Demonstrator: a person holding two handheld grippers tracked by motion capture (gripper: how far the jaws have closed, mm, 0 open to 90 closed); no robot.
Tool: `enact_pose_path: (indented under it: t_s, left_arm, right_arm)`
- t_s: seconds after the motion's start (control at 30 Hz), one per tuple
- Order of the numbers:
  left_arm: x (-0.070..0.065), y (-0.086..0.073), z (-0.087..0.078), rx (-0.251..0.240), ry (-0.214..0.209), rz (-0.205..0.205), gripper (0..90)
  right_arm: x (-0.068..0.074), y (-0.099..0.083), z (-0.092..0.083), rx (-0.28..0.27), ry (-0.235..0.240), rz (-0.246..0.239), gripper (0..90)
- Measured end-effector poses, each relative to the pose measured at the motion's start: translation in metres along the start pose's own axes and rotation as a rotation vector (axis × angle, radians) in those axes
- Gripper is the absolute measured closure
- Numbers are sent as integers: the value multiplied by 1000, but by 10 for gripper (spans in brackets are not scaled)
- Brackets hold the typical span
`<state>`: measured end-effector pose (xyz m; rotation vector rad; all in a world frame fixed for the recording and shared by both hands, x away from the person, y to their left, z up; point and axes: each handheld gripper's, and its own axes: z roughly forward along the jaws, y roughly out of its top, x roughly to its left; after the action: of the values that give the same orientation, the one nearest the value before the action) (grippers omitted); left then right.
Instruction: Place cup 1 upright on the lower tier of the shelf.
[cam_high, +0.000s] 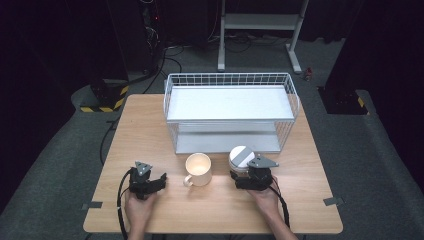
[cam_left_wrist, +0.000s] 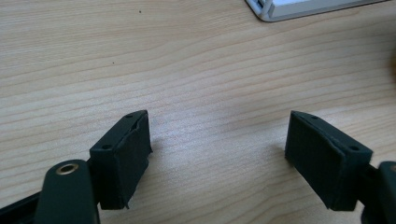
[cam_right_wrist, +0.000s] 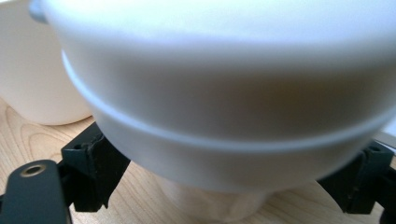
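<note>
White container: a round white lidded container (cam_high: 241, 159) with a grey band across its top stands on the table, at about 5 o'clock from the table's middle, just in front of the rack's right half. In the right gripper view its white wall (cam_right_wrist: 224, 116) has a raised ridge running round it and narrows to a small foot resting on the wood.
Right gripper: the right gripper (cam_high: 246, 176) sits at 6 o'clock of the container; its two black jaws reach either side of the container's lower part, pads (cam_right_wrist: 93, 168) right at the wall. Whether they press it or only bracket it, I cannot tell.
Cream mug: a cream ceramic mug (cam_high: 198, 169), upright and open, stands just beside the container at its 9 o'clock, handle turned toward 8 o'clock. In the right gripper view it shows at the upper left (cam_right_wrist: 32, 79).
Left gripper: the left gripper (cam_high: 156, 183) rests low over the table at 9 o'clock of the mug, apart from it; its jaws are spread wide over bare wood, holding nothing.
Rack: a white wire two-shelf rack (cam_high: 230, 112) stands at 12 o'clock on the table; its corner shows in the left gripper view (cam_left_wrist: 280, 9).
Table: a light wooden table (cam_high: 145, 130) bears all of these.
</note>
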<state>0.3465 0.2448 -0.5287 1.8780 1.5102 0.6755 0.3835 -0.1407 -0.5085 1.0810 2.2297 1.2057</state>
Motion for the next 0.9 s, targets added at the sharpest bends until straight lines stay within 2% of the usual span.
enact_pose_path:
  t_s: [0.07, 0.2, 0.33, 0.5, 0.9]
  left_arm:
    - [0, 0, 0, 0, 0, 0, 225]
    - [0, 0, 0, 0, 1, 0, 225]
    - [0, 0, 0, 0, 1, 0, 226]
    - [0, 0, 0, 0, 1, 0, 226]
    - [0, 0, 0, -4, 4, -2, 228]
  right_arm:
    - [0, 0, 1, 1, 1, -6, 132]
    - [2, 1, 3, -9, -34, -28, 175]
    - [3, 1, 3, -17, -43, -40, 183]
    - [4, 1, 4, -21, -40, -27, 185]
    - [5, 1, 1, -11, -13, -41, 187]
